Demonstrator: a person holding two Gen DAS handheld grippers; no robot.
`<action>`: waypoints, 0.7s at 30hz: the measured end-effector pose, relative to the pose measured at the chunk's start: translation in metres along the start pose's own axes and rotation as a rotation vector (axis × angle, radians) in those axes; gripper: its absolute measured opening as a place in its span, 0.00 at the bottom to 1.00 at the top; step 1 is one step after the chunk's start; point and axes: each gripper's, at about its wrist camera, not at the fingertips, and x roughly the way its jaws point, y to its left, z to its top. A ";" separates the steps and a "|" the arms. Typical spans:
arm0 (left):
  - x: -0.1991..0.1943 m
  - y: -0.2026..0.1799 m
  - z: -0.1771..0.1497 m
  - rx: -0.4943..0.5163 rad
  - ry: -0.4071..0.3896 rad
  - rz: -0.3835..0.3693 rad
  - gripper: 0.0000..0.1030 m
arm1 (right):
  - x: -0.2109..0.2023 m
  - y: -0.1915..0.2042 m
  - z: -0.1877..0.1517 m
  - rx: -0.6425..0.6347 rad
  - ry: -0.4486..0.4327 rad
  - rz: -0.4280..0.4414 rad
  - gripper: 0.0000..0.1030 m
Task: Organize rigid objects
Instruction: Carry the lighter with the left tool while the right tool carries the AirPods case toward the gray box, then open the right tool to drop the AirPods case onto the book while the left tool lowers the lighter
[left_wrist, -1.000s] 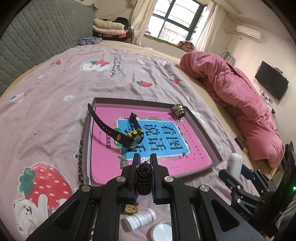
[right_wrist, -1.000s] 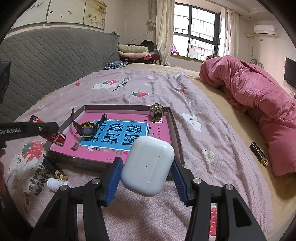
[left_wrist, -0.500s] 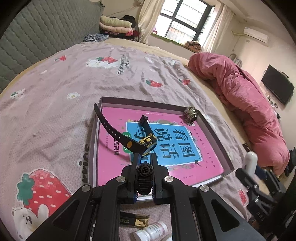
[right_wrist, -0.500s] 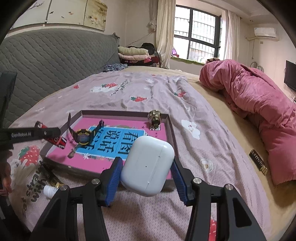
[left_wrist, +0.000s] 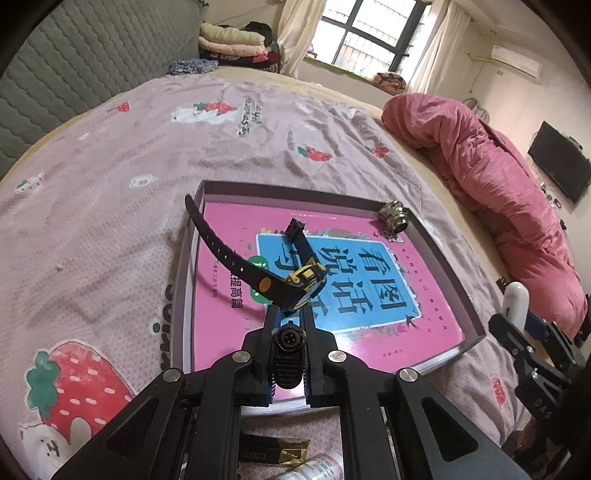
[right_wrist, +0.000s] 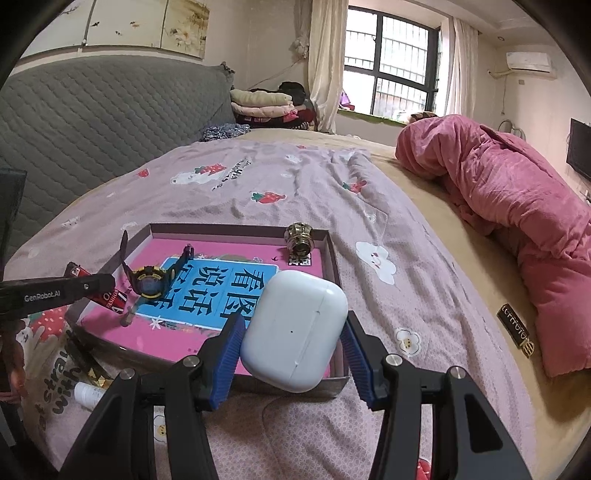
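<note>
A shallow grey tray (left_wrist: 448, 258) with a pink printed base lies on the bed. Inside it are a black and yellow watch (left_wrist: 301, 280) and a brass knob (left_wrist: 396, 218) at the far right corner. My left gripper (left_wrist: 288, 314) is shut on a slim red lighter (right_wrist: 94, 290) whose black top (left_wrist: 289, 338) faces the camera. It hangs over the tray's near left part, just short of the watch (right_wrist: 147, 282). My right gripper (right_wrist: 295, 325) is shut on a white earbud case (right_wrist: 295, 328), above the tray's near right corner (right_wrist: 334, 258).
Near the tray's front edge lie a small white bottle (right_wrist: 86, 393) and a black and gold sachet (left_wrist: 273, 448). A rumpled pink duvet (right_wrist: 517, 206) fills the bed's right side, with a black tag (right_wrist: 515, 325) beside it. A grey padded headboard (right_wrist: 92, 110) stands left.
My left gripper has moved forward and down with the lighter, from short of the tray to over its near edge, close to the watch. The right gripper still holds the case.
</note>
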 end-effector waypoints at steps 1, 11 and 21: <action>0.002 0.001 0.000 -0.001 0.004 0.001 0.10 | 0.000 0.000 0.000 -0.001 0.002 0.000 0.52; 0.013 0.004 -0.004 -0.008 0.029 -0.002 0.10 | 0.013 0.002 0.000 -0.016 0.037 0.004 0.52; 0.015 0.003 -0.002 -0.010 0.033 -0.007 0.10 | 0.045 0.002 -0.007 -0.036 0.136 0.015 0.51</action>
